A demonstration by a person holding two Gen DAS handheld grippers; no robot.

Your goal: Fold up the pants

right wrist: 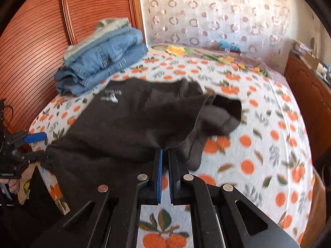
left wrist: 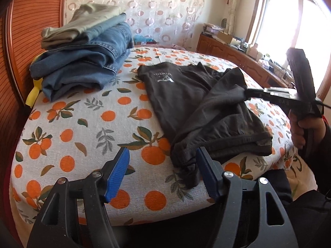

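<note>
Fingers of the right gripper point(right wrist: 164, 155) are pinched on a fold of the dark pants point(left wrist: 198, 111), lifting it w/ cloth draped over, prob. to carry that half across. Left gripper point(left wrist: 162, 161) fingers spread wide, empty, pants' near hem just beside one. Pants lie mid-bed point(left wrist: 72, 124), part folded; folded jeans stack point(left wrist: 82, 62) sits apart, nr the headboard.
</note>
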